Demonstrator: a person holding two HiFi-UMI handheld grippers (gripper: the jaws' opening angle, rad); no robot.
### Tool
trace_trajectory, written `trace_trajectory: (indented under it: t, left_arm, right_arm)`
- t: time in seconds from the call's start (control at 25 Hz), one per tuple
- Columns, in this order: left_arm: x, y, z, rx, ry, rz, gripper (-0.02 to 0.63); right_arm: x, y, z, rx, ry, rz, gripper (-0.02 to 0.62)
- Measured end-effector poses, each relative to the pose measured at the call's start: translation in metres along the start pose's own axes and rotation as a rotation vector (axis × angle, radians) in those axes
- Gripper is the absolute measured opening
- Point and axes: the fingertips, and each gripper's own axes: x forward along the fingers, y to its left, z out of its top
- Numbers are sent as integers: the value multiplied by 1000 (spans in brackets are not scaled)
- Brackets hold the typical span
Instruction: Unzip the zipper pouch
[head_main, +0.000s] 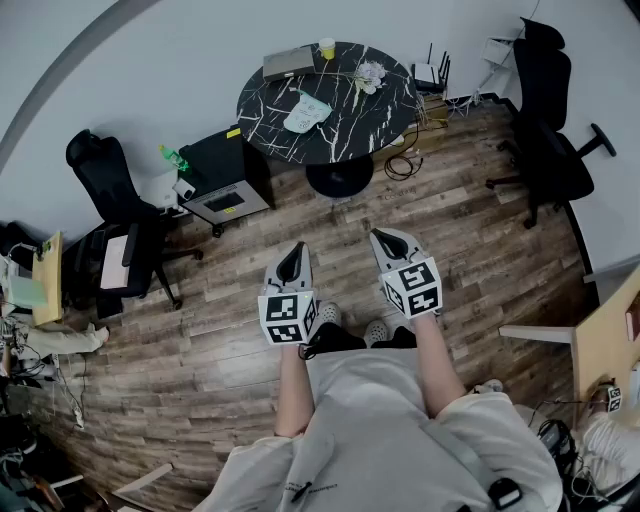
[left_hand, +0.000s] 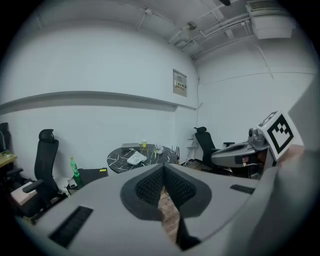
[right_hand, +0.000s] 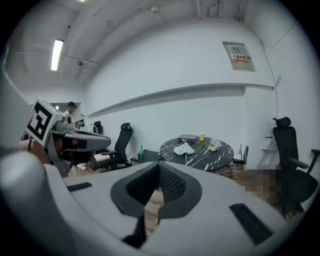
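Observation:
A pale zipper pouch (head_main: 306, 113) lies on the round black marble table (head_main: 370, 125) far ahead of me; the same pouch (left_hand: 135, 158) shows small in the left gripper view and again as a light pouch (right_hand: 184, 148) in the right gripper view. My left gripper (head_main: 292, 255) and right gripper (head_main: 386, 241) are held side by side at waist height over the wooden floor, well short of the table. Both are shut with nothing between the jaws. The left gripper (left_hand: 163, 172) and right gripper (right_hand: 159, 170) both look toward the table.
On the table also sit a grey laptop (head_main: 288, 62), a yellow cup (head_main: 326, 47) and a small flower bunch (head_main: 370, 73). A black cabinet (head_main: 225, 180) with a green bottle (head_main: 173, 158) stands left of it. Office chairs (head_main: 112, 205) (head_main: 548, 140) flank the room; cables (head_main: 402, 163) lie near the table base.

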Motion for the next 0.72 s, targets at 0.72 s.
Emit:
trace_trajectory:
  t: [0.72]
  left_arm:
    - [-6,-22,-3,32,5,12,21]
  right_arm:
    - [-17,-10,-3,27,-32,9,6]
